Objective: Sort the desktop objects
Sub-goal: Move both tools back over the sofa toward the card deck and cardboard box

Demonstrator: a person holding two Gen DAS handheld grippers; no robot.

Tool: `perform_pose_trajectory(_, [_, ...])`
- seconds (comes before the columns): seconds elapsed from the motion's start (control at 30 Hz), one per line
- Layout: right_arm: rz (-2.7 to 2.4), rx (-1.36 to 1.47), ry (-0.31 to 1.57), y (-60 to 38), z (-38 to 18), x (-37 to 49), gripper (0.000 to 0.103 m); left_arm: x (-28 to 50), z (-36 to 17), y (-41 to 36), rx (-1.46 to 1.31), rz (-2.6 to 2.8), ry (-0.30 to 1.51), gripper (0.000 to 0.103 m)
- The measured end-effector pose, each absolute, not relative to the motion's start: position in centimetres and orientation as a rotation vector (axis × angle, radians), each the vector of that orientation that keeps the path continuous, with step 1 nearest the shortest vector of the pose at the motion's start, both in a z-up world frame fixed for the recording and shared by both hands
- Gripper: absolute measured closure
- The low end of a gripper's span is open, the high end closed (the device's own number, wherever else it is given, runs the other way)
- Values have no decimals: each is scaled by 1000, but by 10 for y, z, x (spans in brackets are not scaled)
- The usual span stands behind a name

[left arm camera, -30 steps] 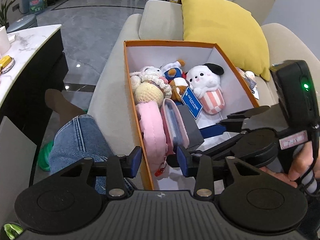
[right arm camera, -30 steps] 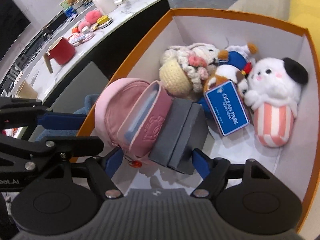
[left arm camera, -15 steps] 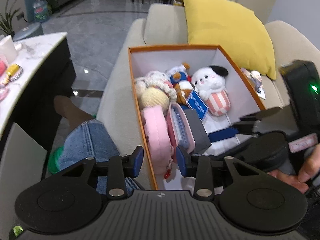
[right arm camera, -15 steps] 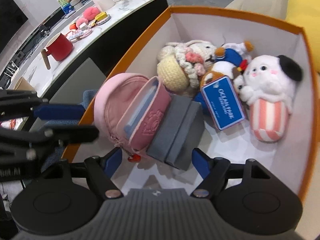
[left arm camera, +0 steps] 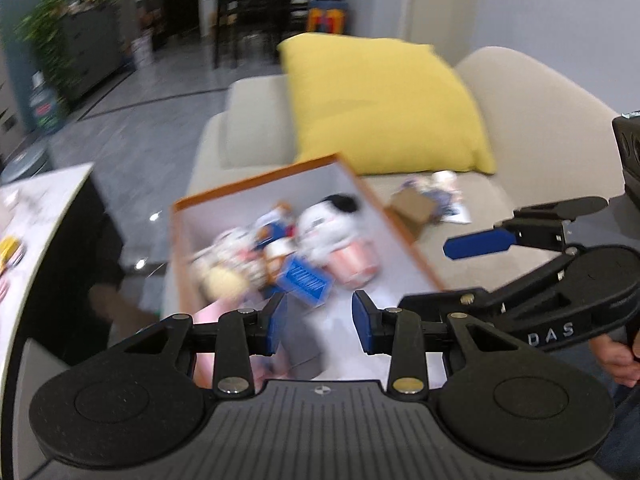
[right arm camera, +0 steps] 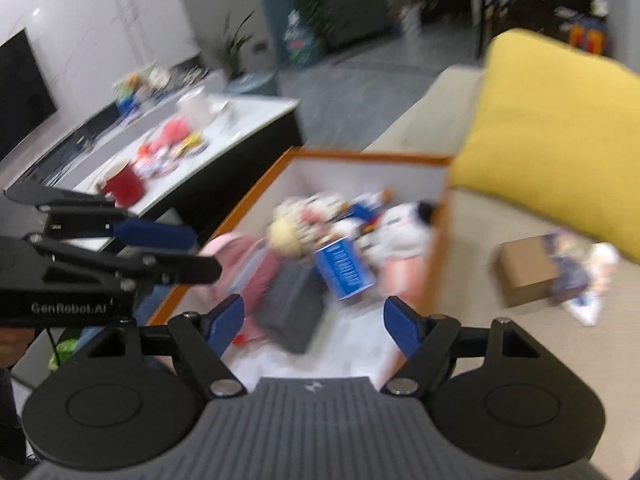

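An orange-rimmed box (left arm camera: 256, 178) (right arm camera: 360, 157) sits on the sofa, holding plush toys (left arm camera: 336, 232) (right arm camera: 400, 228), a blue tag (left arm camera: 306, 278) (right arm camera: 344, 266), a pink pouch (right arm camera: 248, 264) and a grey box (right arm camera: 294, 312) (left arm camera: 298, 332). My left gripper (left arm camera: 318, 322) is open and empty above the box's near end. My right gripper (right arm camera: 314, 320) is open and empty, raised above the box. Both views are motion-blurred.
A yellow cushion (left arm camera: 380, 104) (right arm camera: 560, 120) leans on the sofa back. A brown cardboard box with printed items (right arm camera: 528, 272) (left arm camera: 416, 208) lies on the seat right of the box. The white table (right arm camera: 168, 160) carries a red mug (right arm camera: 122, 184), a white cup and small items.
Both grippers have lifted up and back from the box, tilting to show more of the room. The right gripper has pulled away from the grey box and pouch, which stay in the box.
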State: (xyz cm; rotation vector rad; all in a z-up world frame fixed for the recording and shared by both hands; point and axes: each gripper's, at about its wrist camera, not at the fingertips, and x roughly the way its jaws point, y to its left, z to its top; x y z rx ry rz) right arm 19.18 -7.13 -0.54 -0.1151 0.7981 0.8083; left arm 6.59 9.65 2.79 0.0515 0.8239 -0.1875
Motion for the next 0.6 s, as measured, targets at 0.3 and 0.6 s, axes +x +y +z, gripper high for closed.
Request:
perform_pose_trajectory(0.3, [565,-90,780,-160,-14,212,25,103,24,15,46,-314,805,62])
perform_pose_trajectory(0.6, [422,-75,748,-210,-33,247,25,139,9,-39,125,-339,814,59])
